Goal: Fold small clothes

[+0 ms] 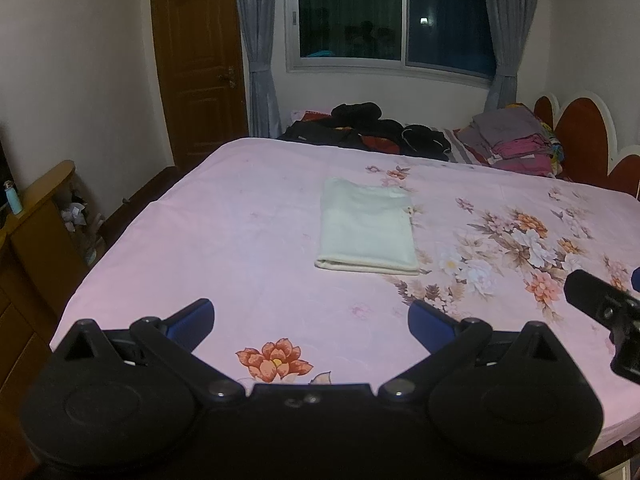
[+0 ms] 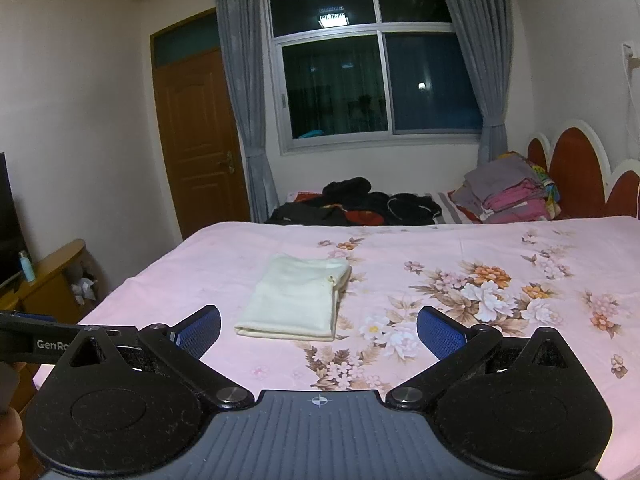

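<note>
A cream-white garment [image 1: 367, 227] lies folded into a neat rectangle on the pink floral bedsheet [image 1: 240, 240]; it also shows in the right wrist view [image 2: 298, 300]. My left gripper [image 1: 311, 318] is open and empty, held above the bed's near part, well short of the garment. My right gripper [image 2: 319, 330] is open and empty, just short of the garment's near edge. The right gripper's body shows at the right edge of the left wrist view [image 1: 608, 308]. The left gripper's side shows at the left edge of the right wrist view [image 2: 36, 342].
Dark clothes [image 1: 372, 128] and a stack of folded grey and pink clothes [image 1: 516, 140] lie at the bed's far side under the window. A red headboard [image 1: 580, 132] stands at right. A wooden cabinet [image 1: 40, 216] with a blue bottle [image 1: 14, 198] stands left, near the door [image 1: 200, 60].
</note>
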A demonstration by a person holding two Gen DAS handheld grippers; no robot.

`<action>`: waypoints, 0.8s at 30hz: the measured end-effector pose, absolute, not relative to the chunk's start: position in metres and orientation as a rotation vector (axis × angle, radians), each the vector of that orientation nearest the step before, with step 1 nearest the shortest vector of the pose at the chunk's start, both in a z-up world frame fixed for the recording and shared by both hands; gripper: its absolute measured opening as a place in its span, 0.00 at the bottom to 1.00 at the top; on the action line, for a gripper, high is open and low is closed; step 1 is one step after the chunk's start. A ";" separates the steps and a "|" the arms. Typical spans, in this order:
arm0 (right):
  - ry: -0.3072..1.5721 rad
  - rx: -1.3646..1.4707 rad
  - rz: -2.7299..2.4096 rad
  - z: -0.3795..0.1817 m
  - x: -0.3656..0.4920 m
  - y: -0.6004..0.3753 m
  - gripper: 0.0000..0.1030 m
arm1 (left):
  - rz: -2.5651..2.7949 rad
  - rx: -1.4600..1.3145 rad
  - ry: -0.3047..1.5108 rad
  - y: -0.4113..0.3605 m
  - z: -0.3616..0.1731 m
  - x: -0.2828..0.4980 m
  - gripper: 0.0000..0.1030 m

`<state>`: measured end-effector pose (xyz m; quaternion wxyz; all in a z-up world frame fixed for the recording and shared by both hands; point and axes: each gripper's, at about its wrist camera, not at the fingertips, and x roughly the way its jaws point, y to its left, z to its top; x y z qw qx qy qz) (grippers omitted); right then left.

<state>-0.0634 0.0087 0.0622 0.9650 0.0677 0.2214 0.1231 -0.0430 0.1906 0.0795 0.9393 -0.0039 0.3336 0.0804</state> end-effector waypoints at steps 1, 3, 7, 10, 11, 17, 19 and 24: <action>0.447 0.136 0.250 0.062 -0.064 0.008 1.00 | 0.165 -0.005 0.680 0.190 0.080 -0.043 1.00; 0.447 0.138 0.250 0.062 -0.064 0.008 1.00 | 0.164 -0.008 0.682 0.190 0.079 -0.043 1.00; 0.449 0.140 0.250 0.060 -0.064 0.007 1.00 | 0.164 -0.007 0.684 0.189 0.079 -0.044 1.00; 0.449 0.141 0.252 0.060 -0.064 0.007 1.00 | 0.160 -0.009 0.688 0.191 0.080 -0.044 1.00; 0.449 0.140 0.253 0.060 -0.064 0.008 1.00 | 0.159 -0.009 0.688 0.191 0.080 -0.044 1.00; 0.451 0.140 0.253 0.057 -0.064 0.008 1.00 | 0.162 -0.010 0.688 0.191 0.080 -0.044 1.00; 0.451 0.141 0.255 0.056 -0.063 0.008 1.00 | 0.160 -0.008 0.690 0.191 0.080 -0.044 1.00; 0.453 0.139 0.255 0.057 -0.062 0.008 1.00 | 0.157 -0.012 0.696 0.192 0.079 -0.043 1.00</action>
